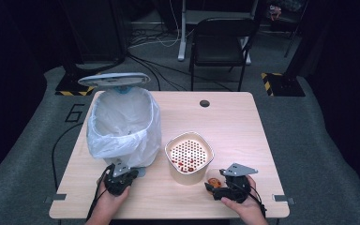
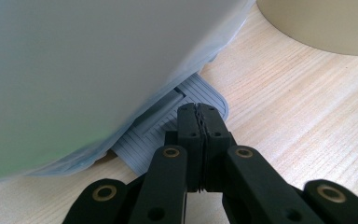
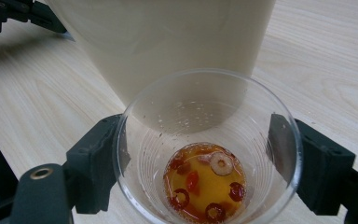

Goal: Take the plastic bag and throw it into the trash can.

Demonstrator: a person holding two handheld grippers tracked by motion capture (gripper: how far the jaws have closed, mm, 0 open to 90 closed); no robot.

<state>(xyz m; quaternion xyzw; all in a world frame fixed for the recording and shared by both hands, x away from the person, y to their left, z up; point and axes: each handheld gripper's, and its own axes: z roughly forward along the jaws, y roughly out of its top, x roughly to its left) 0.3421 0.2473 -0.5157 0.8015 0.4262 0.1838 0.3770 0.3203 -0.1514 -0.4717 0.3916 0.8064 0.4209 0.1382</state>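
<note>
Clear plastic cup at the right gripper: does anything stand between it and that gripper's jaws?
Nothing visible does. The clear plastic cup, with amber liquid and red rings at its bottom, sits between the right gripper's black jaws, one on each side of its wall. The cream perforated-top container stands just behind the cup.

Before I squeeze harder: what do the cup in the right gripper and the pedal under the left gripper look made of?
Cup: thin clear plastic, it seems; glossy, with the table grain and amber liquid showing through its wall. Pedal: grey moulded plastic, probably; matte, with fine raised ribs. The right gripper is around the cup; the shut left gripper is at the pedal.
</note>
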